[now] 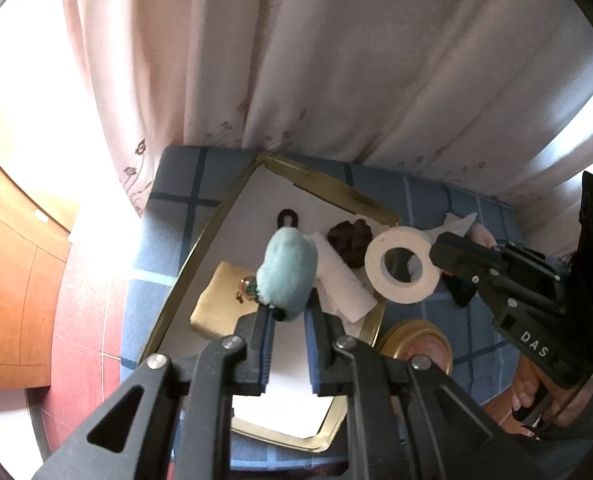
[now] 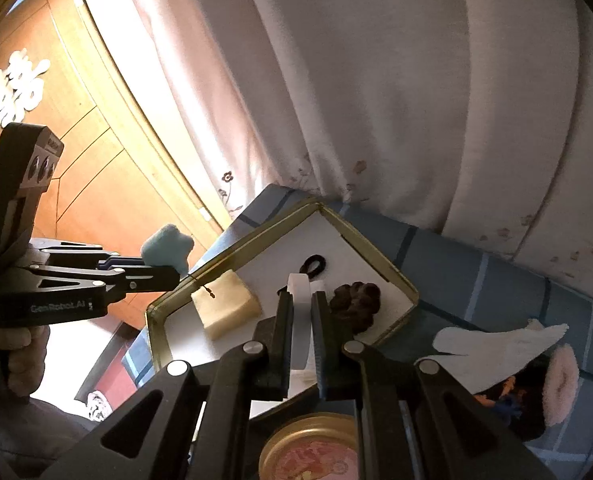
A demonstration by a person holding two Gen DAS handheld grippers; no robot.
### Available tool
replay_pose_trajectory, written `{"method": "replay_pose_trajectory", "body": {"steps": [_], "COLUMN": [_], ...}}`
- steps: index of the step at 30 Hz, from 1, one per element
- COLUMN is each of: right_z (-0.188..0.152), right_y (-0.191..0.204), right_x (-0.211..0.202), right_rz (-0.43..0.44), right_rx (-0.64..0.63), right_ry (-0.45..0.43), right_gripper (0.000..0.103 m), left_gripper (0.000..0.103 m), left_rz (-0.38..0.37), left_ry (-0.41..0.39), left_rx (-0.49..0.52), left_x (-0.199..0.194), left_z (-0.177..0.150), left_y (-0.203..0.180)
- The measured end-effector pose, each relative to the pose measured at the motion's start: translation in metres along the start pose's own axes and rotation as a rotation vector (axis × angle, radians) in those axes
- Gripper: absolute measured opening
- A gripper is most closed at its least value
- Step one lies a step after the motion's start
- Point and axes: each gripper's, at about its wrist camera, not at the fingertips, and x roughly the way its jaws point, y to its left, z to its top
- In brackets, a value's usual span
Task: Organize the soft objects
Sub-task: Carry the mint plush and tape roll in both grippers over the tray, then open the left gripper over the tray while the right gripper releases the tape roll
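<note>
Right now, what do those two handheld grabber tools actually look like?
Both are matte black plastic with silver rivets and triangular cut-outs. The left gripper has blue-lined jaws and "GenRobot.AI" lettering on its side. The right gripper reads "DAS". Bare hands hold both pistol-style handles.

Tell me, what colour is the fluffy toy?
Light blue. The fluffy toy shows best in the left wrist view, pinched in the left hand-held gripper.

A tray point(image 2: 158, 344) lies on the checked cloth point(image 2: 496, 280). In it, a sponge block point(image 2: 226, 310) sits left of a dark clump point(image 2: 354, 300) (a small ring point(image 2: 314, 265) behind them). A round lid point(image 2: 310, 450) lies before the tray.
</note>
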Motion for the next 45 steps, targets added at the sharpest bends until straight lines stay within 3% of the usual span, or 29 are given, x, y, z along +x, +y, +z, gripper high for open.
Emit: {"method": "replay_pose_trajectory", "body": {"steps": [35,45], "right_z": [-0.013,-0.026], "right_y": [0.05,0.063], "right_x": [0.035,0.053], "right_rz": [0.109,0.156], "right_rx": [-0.091,-0.098], "right_ry": [0.113,0.192], "right_gripper": [0.01,0.01], "left_gripper": [0.012,0.012], "left_rz": [0.045,0.043], "left_ry": [0.081,0.126], "left_rx": [-0.085,-0.105], "left_x": [0.011,0.019], "left_z": [-0.031,-0.043], "left_y": [0.04,0.05]}}
